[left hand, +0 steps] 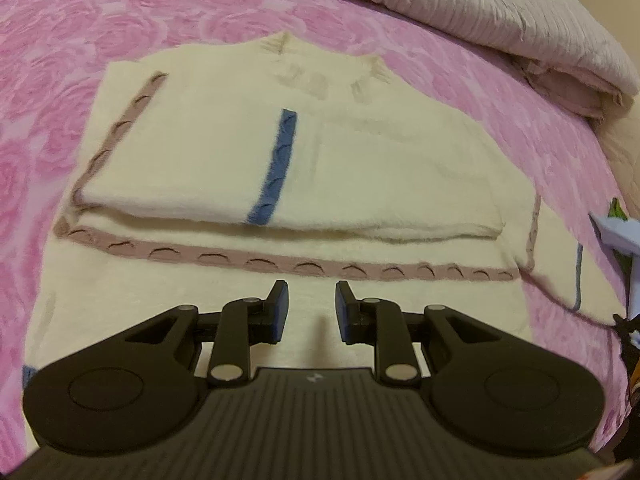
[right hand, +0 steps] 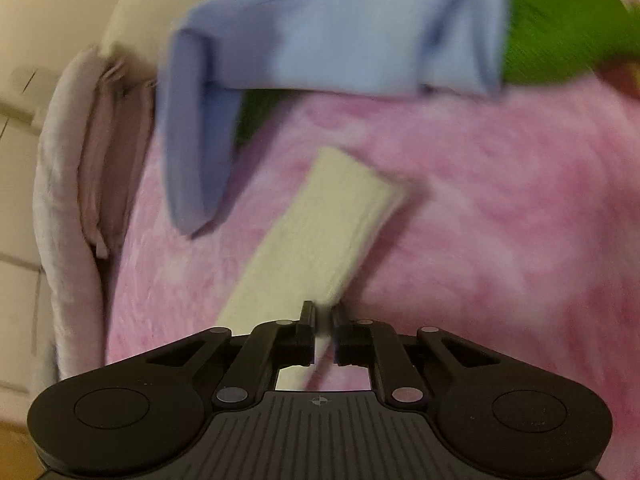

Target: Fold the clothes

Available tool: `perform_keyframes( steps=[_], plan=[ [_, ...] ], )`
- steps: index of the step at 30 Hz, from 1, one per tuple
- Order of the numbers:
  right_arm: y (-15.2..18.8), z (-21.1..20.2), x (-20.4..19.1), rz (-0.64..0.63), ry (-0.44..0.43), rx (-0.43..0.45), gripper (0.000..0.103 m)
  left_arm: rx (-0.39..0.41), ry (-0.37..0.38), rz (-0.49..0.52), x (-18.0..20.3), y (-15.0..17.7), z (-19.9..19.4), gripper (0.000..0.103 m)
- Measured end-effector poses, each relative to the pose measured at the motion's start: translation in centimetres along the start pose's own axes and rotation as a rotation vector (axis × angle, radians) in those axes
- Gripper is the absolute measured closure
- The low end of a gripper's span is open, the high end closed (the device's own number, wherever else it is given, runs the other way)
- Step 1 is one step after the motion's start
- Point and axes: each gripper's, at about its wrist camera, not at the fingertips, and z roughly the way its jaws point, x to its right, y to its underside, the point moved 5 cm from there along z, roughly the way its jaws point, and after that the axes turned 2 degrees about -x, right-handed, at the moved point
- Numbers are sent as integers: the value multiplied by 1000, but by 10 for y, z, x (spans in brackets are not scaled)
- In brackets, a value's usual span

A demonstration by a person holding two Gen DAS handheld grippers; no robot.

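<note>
A cream knit sweater (left hand: 360, 160) with mauve trim and a blue stripe lies partly folded on the pink bedspread (left hand: 80, 40). My left gripper (left hand: 311, 312) is open and empty, hovering just above the sweater's near part below the mauve trim band. In the right wrist view, my right gripper (right hand: 323, 326) is shut on a cream sleeve or strip (right hand: 320, 232) of the sweater, which stretches away over the pink bedspread (right hand: 500, 220). The view is blurred by motion.
A folded pale quilt (left hand: 520, 20) lies along the far right of the bed. A light blue garment (right hand: 320, 32) and a green garment (right hand: 560, 20) lie beyond the cream sleeve. A pinkish-grey folded blanket (right hand: 80, 160) runs along the left.
</note>
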Motion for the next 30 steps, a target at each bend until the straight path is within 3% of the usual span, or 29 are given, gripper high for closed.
perform_keyframes(
  steps=[2,4,7,8,11,12,15,17,19,20,24,26,30],
  plan=[
    [1,-7,-26,-134,13,32,94,10,-4,-12,-5,1,-5,84],
    [22,-25,-79,-399,-10,66,95,12,-8,-32,-11,5,-9,84],
    [103,-60,-158,-831,-151,55,94,11,-9,-74,-21,11,-15,84],
    [133,-68,-171,-920,-211,17,94,7,-7,-92,-25,14,-15,84],
    [237,-65,-191,-1097,-371,-285,93,-14,-6,-142,-32,24,-13,84],
    [267,-59,-186,-1150,-358,-368,93,-20,-1,-153,-33,27,-12,84],
    [331,-40,-159,-1297,-194,-519,86,-32,36,-143,-26,34,-11,80],
    [334,-34,-143,-1281,-145,-525,70,-47,64,-145,-19,39,-6,77],
    [325,-42,-132,-1223,-147,-541,40,-69,106,-168,-11,44,0,77],
    [320,-46,-133,-1208,-157,-544,36,-81,132,-187,-6,47,3,77],
    [287,-65,-138,-1208,-141,-503,34,-107,283,-341,13,60,12,75],
    [266,-66,-121,-1145,-63,-490,34,-116,378,-461,20,67,17,75],
    [220,-60,-78,-815,41,-532,34,-50,507,-689,19,67,16,69]
  ],
)
